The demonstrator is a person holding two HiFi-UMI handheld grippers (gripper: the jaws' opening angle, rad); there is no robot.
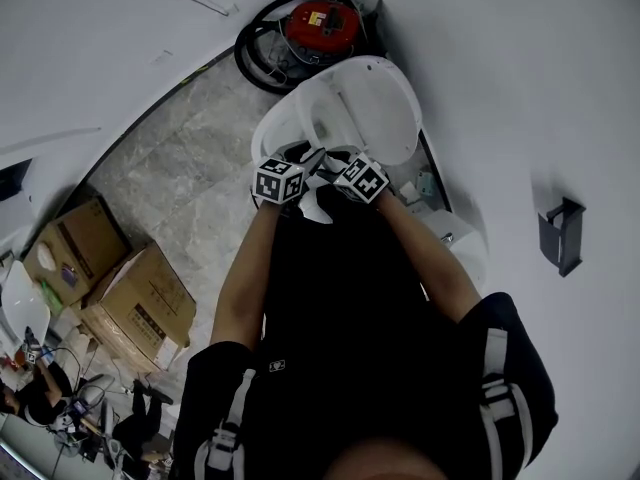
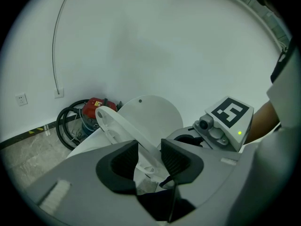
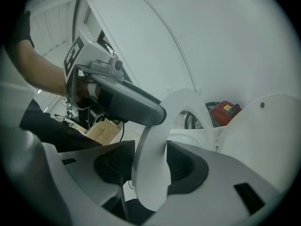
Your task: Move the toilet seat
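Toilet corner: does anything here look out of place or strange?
A red vacuum with a coiled black hose sits on the floor behind the toilet, an odd spot. The seat hangs half raised, gripped by the left gripper and right gripper; that is handling, not damage.

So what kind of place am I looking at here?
Most likely a toilet corner in a workspace or storeroom rather than a finished bathroom: a white ceramic toilet with its lid raised stands on grey stone-look floor tiles, with a red canister vacuum cleaner and brown cardboard boxes nearby.
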